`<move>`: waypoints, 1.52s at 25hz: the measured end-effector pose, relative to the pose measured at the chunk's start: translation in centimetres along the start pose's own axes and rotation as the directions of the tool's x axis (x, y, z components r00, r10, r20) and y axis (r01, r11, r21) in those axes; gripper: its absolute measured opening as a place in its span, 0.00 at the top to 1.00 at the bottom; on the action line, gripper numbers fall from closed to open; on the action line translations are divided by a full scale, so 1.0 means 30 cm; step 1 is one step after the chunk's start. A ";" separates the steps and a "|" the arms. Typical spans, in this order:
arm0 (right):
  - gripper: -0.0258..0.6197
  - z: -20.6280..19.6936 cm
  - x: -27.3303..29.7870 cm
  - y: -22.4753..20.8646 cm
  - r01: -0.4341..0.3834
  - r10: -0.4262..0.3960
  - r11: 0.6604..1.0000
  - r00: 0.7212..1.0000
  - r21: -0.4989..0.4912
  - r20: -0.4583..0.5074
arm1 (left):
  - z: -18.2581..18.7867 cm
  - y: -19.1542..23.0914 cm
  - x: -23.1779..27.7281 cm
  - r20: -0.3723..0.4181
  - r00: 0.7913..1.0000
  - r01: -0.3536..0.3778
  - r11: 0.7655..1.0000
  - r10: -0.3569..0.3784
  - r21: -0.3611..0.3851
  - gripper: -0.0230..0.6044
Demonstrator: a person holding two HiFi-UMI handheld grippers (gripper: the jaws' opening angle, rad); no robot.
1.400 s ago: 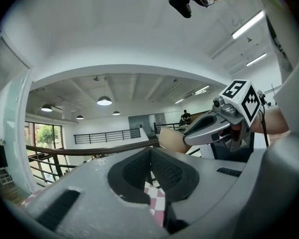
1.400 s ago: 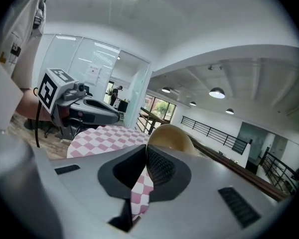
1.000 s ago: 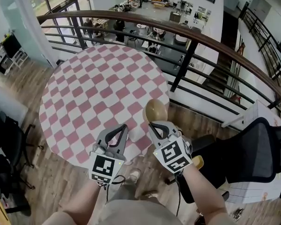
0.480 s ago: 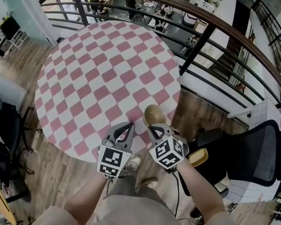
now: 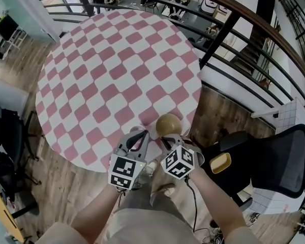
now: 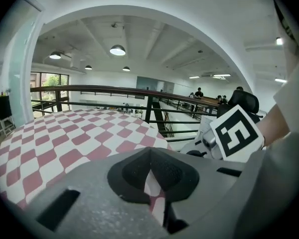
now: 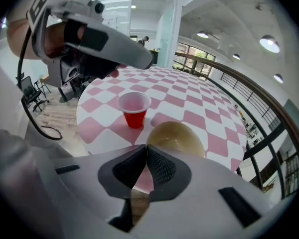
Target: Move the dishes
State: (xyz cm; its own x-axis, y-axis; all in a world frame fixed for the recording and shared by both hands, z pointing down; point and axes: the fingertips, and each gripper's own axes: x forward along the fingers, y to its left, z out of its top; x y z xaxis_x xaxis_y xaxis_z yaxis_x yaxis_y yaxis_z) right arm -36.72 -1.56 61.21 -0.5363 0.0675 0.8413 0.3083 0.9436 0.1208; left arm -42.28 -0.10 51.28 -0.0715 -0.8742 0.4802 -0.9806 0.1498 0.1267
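Observation:
A round table with a pink-and-white checked cloth (image 5: 107, 65) fills the head view. My right gripper (image 5: 165, 135) (image 7: 146, 154) is shut on the near rim of a tan bowl (image 5: 168, 124) (image 7: 178, 137), held low over the table's near edge. A red cup (image 7: 134, 110) stands on the cloth just beyond the bowl. My left gripper (image 5: 142, 133) (image 6: 149, 156) hovers beside the right one, its pads meeting with nothing between them. In the right gripper view the left gripper (image 7: 145, 61) sits above and behind the cup, clear of it.
A dark metal railing (image 5: 229, 24) curves round the table's far and right sides, with a lower floor beyond it. A black office chair (image 5: 274, 161) stands at the right. Wooden floor (image 5: 56, 177) lies below the near edge, and the person's legs are under the grippers.
Both grippers have come down toward the table's near edge, and the bowl has come down with the right one. Both jaws stay shut.

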 end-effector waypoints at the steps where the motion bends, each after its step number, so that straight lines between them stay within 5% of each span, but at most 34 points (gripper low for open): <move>1: 0.92 -0.003 0.014 0.012 -0.012 0.012 1.000 1.000 -0.013 -0.012 | 0.001 0.000 0.000 0.000 1.000 0.002 1.000 -0.002 -0.002 0.94; 9: 0.92 -0.024 0.059 0.051 -0.046 0.048 0.997 0.998 0.058 -0.034 | 0.004 -0.026 -0.018 -0.014 1.000 0.015 1.000 -0.015 0.019 0.94; 16: 0.91 0.031 -0.035 0.040 -0.045 0.039 0.987 0.998 0.154 0.044 | 0.037 -0.063 -0.069 -0.013 0.999 0.037 0.999 -0.037 0.038 0.94; 24: 0.92 0.096 -0.302 -0.074 0.095 -0.154 0.943 0.974 0.319 0.165 | 0.197 -0.135 -0.144 0.052 0.995 0.079 0.991 -0.084 0.105 0.94; 30: 0.92 0.115 -0.612 -0.163 0.231 -0.344 0.890 0.906 0.394 0.246 | 0.385 -0.225 -0.196 0.143 0.982 0.102 0.981 -0.127 0.168 0.94; 35: 0.92 0.132 -0.925 -0.197 0.247 -0.460 0.824 0.817 0.510 0.348 | 0.548 -0.371 -0.253 0.201 0.957 0.151 0.952 -0.208 0.267 0.94; 38: 0.92 0.113 -1.125 -0.210 0.274 -0.548 0.774 0.740 0.570 0.389 | 0.634 -0.475 -0.262 0.231 0.934 0.192 0.929 -0.272 0.316 0.94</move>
State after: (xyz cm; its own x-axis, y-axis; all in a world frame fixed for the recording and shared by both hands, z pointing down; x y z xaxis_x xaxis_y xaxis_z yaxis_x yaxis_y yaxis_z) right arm -23.23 -8.71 30.29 -0.8716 -0.3415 0.3517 -0.3565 0.9340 0.0234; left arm -31.23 -4.13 29.19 0.1572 -0.9642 0.2138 -0.9825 -0.1746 -0.0649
